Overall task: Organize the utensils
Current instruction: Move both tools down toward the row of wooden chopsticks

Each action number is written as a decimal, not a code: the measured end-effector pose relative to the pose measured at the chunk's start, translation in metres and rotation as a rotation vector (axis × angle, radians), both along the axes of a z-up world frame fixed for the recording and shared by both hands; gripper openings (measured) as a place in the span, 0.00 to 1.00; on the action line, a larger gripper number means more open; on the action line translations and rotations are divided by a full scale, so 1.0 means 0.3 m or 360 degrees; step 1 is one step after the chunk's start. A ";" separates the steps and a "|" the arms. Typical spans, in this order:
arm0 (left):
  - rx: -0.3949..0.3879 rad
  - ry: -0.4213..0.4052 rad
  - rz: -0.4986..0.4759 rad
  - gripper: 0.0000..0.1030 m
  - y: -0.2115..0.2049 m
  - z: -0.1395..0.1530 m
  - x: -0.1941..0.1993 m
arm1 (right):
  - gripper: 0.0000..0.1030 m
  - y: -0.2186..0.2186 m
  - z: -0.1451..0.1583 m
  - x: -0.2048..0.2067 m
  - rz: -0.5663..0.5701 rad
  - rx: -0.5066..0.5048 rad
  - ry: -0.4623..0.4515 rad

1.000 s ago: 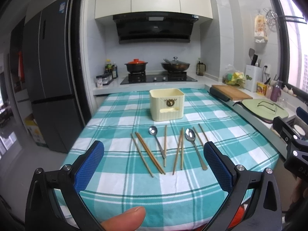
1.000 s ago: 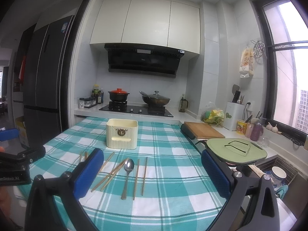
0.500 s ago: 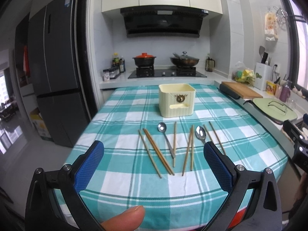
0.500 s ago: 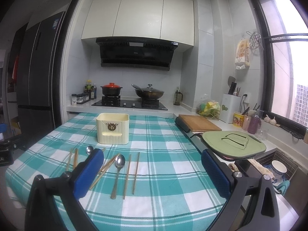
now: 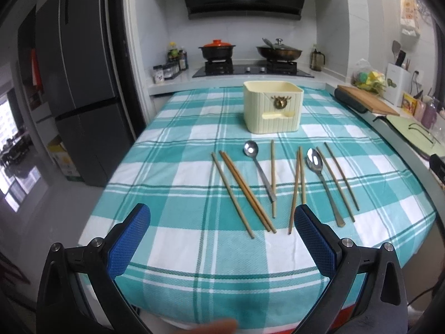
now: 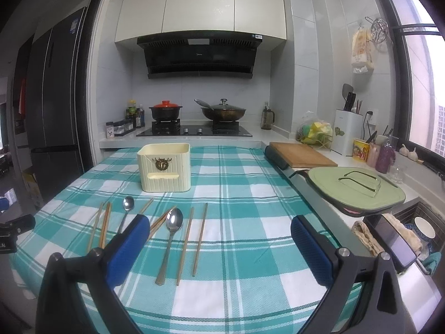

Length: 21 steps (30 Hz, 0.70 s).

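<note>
- A kitchen table under a teal-and-white checked cloth (image 5: pixel 178 172); two spoons and several wooden chopsticks lie loose across its middle, none yet in the holder.
- The cream utensil holder (image 5: pixel 272 107) stands upright behind them, toward the stove, apart from every utensil.
- The smaller spoon (image 5: pixel 257 167) lies bowl toward the holder, its handle tip touching a single chopstick (image 5: pixel 273 178); the larger spoon (image 5: pixel 324 183) lies to its right, between chopstick pairs.
- The left gripper (image 5: pixel 222 236) hovers above the table's near edge, blue pads spread wide, holding nothing.
- The right gripper (image 6: pixel 217 246) hangs over the cloth farther right, equally wide, empty; the larger spoon sits just beyond its left pad.
- A green lid (image 6: pixel 358 190) and a cutting board (image 6: pixel 301 157) rest on the counter alongside.
</note>
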<state>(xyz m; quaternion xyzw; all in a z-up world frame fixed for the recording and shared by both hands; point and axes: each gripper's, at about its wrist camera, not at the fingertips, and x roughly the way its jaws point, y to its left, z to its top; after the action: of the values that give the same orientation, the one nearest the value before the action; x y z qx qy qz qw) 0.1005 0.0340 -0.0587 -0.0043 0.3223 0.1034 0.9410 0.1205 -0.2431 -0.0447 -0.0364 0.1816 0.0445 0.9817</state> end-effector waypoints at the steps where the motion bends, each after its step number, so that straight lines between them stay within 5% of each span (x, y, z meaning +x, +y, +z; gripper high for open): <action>1: -0.0011 0.0015 0.0012 1.00 0.009 -0.016 0.017 | 1.00 -0.002 -0.008 0.011 -0.0006 -0.0015 0.0006; 9: -0.0064 0.0196 0.0002 1.00 0.067 -0.148 0.175 | 1.00 0.009 -0.132 0.150 0.0034 -0.0136 0.0252; 15: -0.0205 0.0303 0.0070 1.00 0.144 -0.234 0.333 | 1.00 -0.021 -0.196 0.239 0.0066 -0.0056 0.0401; 21: -0.0181 0.0424 0.0168 1.00 0.193 -0.337 0.475 | 0.93 -0.037 -0.237 0.345 0.0139 0.0005 0.0553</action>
<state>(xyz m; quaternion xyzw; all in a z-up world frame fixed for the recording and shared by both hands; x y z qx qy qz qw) 0.2430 0.0918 -0.1597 -0.0609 0.4490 0.1338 0.8814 0.2241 -0.2541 -0.1159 -0.0346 0.3466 0.0931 0.9327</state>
